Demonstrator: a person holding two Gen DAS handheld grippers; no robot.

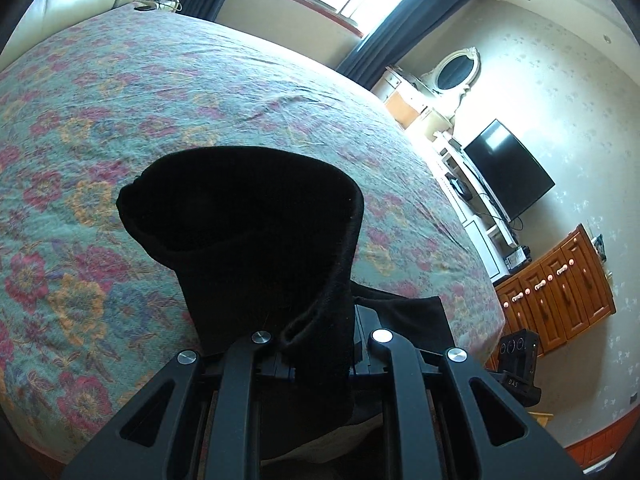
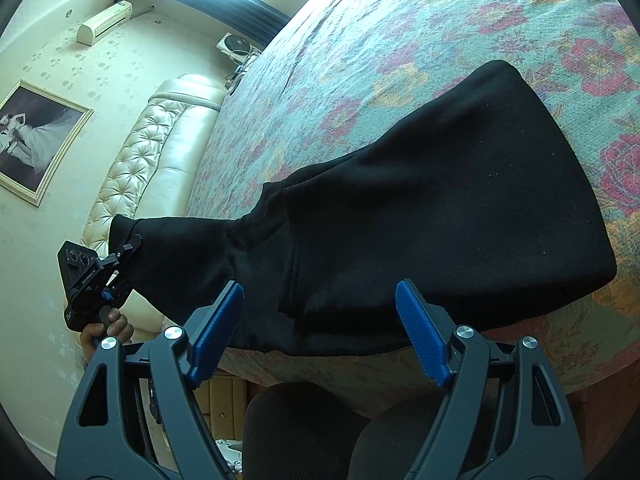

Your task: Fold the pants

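Black pants (image 2: pixel 440 220) lie across the near edge of a bed with a flowered cover (image 2: pixel 440 20). One end of the pants is lifted off the bed to the left, where my left gripper (image 2: pixel 129 250) is shut on it, held by a hand (image 2: pixel 106 326). In the left wrist view that cloth (image 1: pixel 256 240) stands up in a dark fold from the left gripper (image 1: pixel 320 360) and hides the fingertips. My right gripper (image 2: pixel 320 332) hangs open over the near hem of the pants. Its blue pads (image 2: pixel 218 328) are wide apart and grip nothing.
A cream padded headboard (image 2: pixel 136 168), a framed picture (image 2: pixel 36 140) and an air conditioner (image 2: pixel 104 22) are on the left. Past the bed stand a television (image 1: pixel 508 168), a wooden cabinet (image 1: pixel 560 292) and an oval mirror (image 1: pixel 456 68). The person's knees (image 2: pixel 300 432) are below the right gripper.
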